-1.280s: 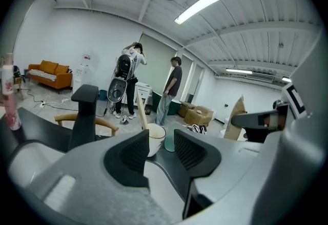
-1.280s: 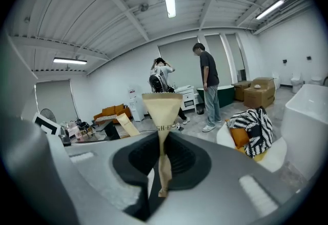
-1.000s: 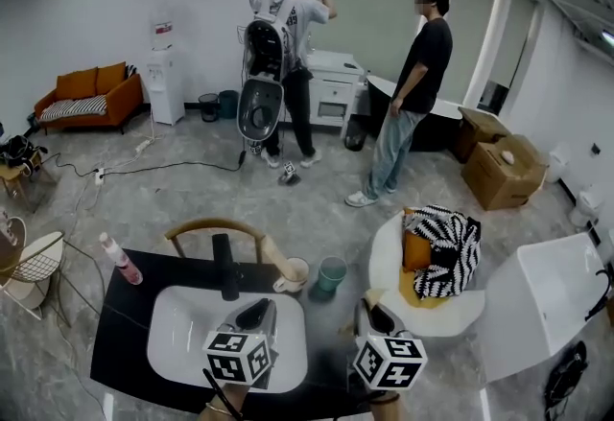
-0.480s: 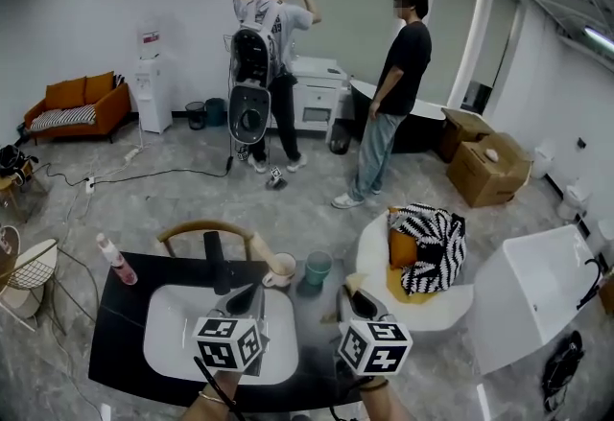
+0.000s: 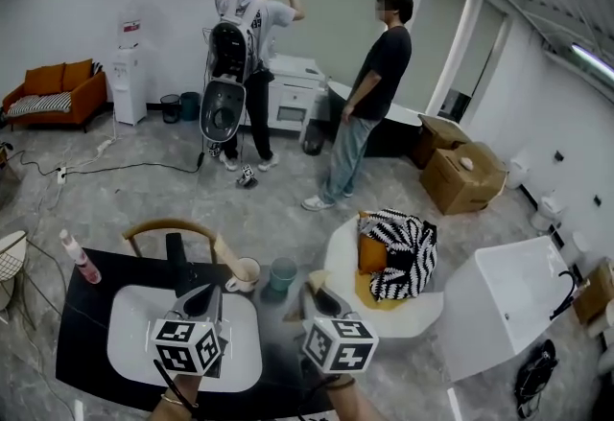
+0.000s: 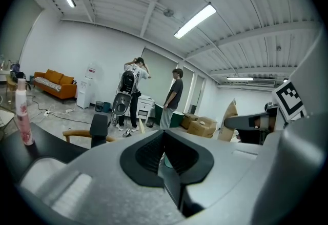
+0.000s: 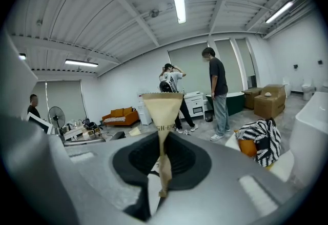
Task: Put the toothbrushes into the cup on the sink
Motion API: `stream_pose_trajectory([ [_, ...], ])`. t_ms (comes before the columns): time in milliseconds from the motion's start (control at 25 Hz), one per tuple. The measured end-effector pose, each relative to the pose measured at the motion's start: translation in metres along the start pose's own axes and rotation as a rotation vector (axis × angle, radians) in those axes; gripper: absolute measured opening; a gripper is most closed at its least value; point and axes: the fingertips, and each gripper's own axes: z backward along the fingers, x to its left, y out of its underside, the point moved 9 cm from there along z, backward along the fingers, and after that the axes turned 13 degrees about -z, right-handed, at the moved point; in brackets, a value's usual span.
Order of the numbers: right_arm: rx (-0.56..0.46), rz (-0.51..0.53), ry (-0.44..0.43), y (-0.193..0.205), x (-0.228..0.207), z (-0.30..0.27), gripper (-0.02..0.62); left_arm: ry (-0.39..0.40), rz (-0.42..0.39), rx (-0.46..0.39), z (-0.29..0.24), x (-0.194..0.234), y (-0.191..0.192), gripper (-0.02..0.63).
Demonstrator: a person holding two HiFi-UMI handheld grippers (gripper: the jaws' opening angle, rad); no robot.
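- The left gripper point(image 5: 201, 297) is seen at the lower left of the head view, over the white sink basin point(image 5: 134, 342). Its jaws are closed fully on each other and nothing is gripped between them.
- The right gripper point(image 5: 319, 296) is seen at lower centre, just right of the basin. Its jaws are clamped on a paper-wrapped toothbrush point(image 7: 162, 111): the narrow lower part is pinched between the pads and the wide, flared top is raised above them.
- A second wrapped toothbrush point(image 5: 226, 252) is stood in the cream cup point(image 5: 244, 275), tilted toward the upper left of the frame.
- The cream cup is placed on the black bench point(image 5: 82, 342) by the basin's upper right edge, and a teal cup point(image 5: 282, 273) is set just to its right.
- A black faucet point(image 5: 176, 251) is mounted at the basin's upper edge, left of the cream cup.
- A pink bottle point(image 5: 81, 258) is stood near the bench's upper left corner.
- A wooden chair point(image 5: 165, 227) is pushed up behind the bench.
- A white chair point(image 5: 413, 314) draped with a striped cloth point(image 5: 401, 251) is placed to the right.
- One person with raised arms point(image 5: 245, 35) and another person in dark clothes point(image 5: 369, 93) are seen standing in the upper half of the frame, well apart from the bench.
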Motion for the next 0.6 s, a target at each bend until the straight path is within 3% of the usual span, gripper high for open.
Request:
stream_pose_trajectory([
  [600, 0.013, 0.003, -0.047, -0.034, -0.019, -0.080, 0.032, -0.042, 0.018, 0.038, -0.045, 0.016, 0.013, 0.008],
])
